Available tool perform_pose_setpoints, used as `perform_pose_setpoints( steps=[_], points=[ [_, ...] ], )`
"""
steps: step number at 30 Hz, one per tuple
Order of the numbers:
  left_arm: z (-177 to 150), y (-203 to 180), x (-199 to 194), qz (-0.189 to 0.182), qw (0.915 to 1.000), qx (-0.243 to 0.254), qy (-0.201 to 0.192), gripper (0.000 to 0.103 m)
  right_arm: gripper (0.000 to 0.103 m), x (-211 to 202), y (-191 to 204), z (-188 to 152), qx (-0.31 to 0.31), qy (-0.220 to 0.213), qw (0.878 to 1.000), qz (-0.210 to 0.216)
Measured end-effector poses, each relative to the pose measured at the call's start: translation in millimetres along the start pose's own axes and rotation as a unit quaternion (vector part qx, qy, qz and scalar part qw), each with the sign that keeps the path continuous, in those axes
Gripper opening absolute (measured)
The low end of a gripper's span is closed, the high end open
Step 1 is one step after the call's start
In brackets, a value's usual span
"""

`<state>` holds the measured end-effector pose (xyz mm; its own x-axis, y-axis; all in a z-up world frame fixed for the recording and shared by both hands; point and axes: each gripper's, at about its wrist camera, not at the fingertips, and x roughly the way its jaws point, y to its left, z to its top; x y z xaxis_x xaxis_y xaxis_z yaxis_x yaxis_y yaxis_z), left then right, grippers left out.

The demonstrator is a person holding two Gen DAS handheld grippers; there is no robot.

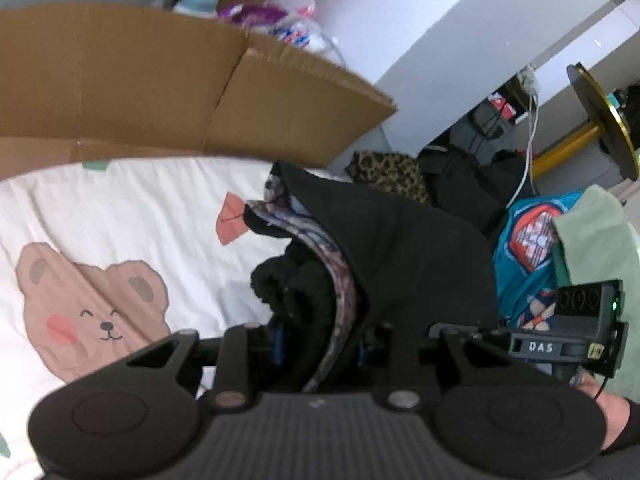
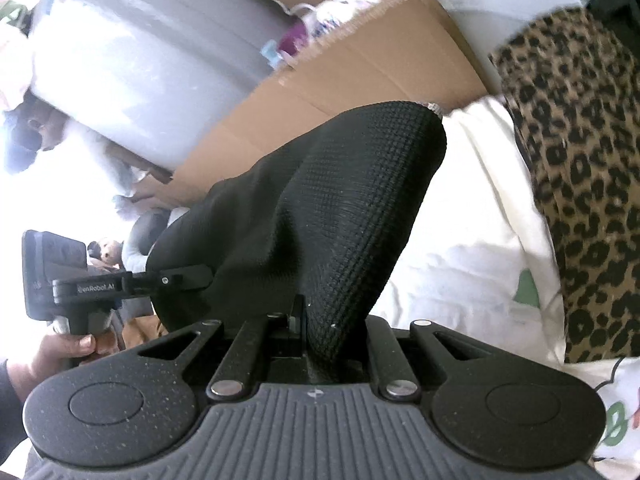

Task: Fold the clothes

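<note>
Left wrist view: the left hand-held gripper (image 1: pixel 320 344) looks down over a bed covered by a white sheet (image 1: pixel 132 208) printed with a smiling brown bear (image 1: pixel 86 304). Its fingers are pinched on a bunch of black garment (image 1: pixel 404 248), whose fabric rises from between them together with a strip of patterned, multicoloured lining (image 1: pixel 340 276). Behind the bed stands an open cardboard box (image 1: pixel 168 84). To the right lie a leopard-print cloth (image 1: pixel 388 174), a teal printed item (image 1: pixel 524 248) and a pale green cloth (image 1: pixel 600 240). At the right edge, the right hand-held gripper's body shows, held by a hand (image 1: pixel 608 404) in a dark sleeve.

Right wrist view: the right hand-held gripper (image 2: pixel 304 328) has its fingers pressed nearly together on a fold of the same black garment (image 2: pixel 320 200), a waffle-textured knit that lifts up and away from the fingers in a taut peak. The leopard-print cloth (image 2: pixel 576 160) lies on the white sheet (image 2: pixel 472 220) to the right. At the left, a hand (image 2: pixel 52 352) holds the left hand-held gripper, its tip against the black fabric. The cardboard box (image 2: pixel 320 88) stands behind.
</note>
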<state>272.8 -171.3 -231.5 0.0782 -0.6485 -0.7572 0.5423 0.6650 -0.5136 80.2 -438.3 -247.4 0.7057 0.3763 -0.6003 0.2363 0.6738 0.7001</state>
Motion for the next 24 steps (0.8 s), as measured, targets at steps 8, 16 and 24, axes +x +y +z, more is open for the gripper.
perform_pose_setpoints(
  steps=[8, 16, 24],
  points=[
    [9, -34, -58, 0.019, 0.9989, -0.022, -0.037, 0.033, 0.007, -37, 52, 24, -0.038, -0.012, 0.999, 0.009],
    [6, -66, -105, 0.030, 0.9965, -0.036, -0.069, 0.033, 0.007, -70, 104, 45, -0.085, -0.001, 0.996, -0.001],
    [14, -101, -147, 0.028, 0.9930, -0.044, -0.106, 0.033, 0.007, -112, 157, 63, -0.117, -0.018, 0.993, -0.020]
  ],
)
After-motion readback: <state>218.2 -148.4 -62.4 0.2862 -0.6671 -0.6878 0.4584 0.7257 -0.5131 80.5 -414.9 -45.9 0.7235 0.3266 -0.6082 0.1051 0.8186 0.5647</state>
